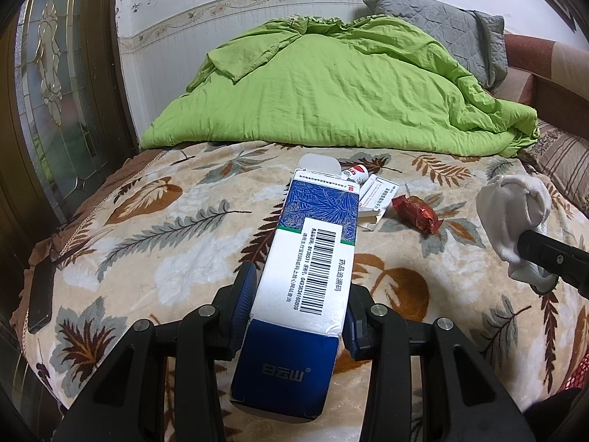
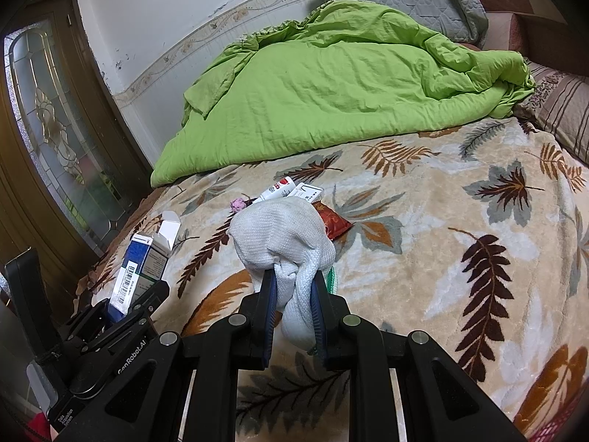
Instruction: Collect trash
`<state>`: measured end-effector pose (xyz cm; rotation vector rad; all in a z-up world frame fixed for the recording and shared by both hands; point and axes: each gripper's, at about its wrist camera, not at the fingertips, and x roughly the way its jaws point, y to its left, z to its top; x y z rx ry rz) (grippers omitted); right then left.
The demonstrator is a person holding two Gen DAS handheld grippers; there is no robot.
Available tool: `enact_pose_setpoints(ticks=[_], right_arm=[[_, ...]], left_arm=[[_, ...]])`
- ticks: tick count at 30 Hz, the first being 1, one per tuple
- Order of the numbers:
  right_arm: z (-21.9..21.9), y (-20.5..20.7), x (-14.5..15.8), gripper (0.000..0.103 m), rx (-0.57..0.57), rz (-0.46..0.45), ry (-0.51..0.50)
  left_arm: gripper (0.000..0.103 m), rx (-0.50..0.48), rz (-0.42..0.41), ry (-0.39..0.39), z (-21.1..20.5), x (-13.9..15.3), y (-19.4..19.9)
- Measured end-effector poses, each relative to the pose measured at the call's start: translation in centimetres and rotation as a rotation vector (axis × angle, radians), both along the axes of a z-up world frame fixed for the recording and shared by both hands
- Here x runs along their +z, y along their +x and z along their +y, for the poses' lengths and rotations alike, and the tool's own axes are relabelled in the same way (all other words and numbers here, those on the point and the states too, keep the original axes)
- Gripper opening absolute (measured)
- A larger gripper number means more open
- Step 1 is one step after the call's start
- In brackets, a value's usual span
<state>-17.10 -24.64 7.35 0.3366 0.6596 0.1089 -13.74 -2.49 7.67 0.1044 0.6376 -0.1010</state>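
1. Blue-and-white box [image 1: 305,258] sits clamped between the left gripper [image 1: 300,305] fingers, low centre of the left view.
2. White sock [image 2: 283,239] is pinched by the right gripper [image 2: 292,294].
3. Red wrapper [image 1: 418,213] and small tube [image 2: 278,188] lie mid-bed, open blanket [image 2: 460,258] to their right, green quilt [image 1: 331,88] behind.
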Motion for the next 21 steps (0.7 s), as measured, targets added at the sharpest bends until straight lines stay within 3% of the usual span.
enact_pose_setpoints(ticks=[21], right_arm=[[-0.45, -0.90, 0.70, 0.019, -0.018, -0.013, 0.031]], left_arm=[[0.040, -0.029, -0.017, -0.020, -0.17, 0.44, -0.25]])
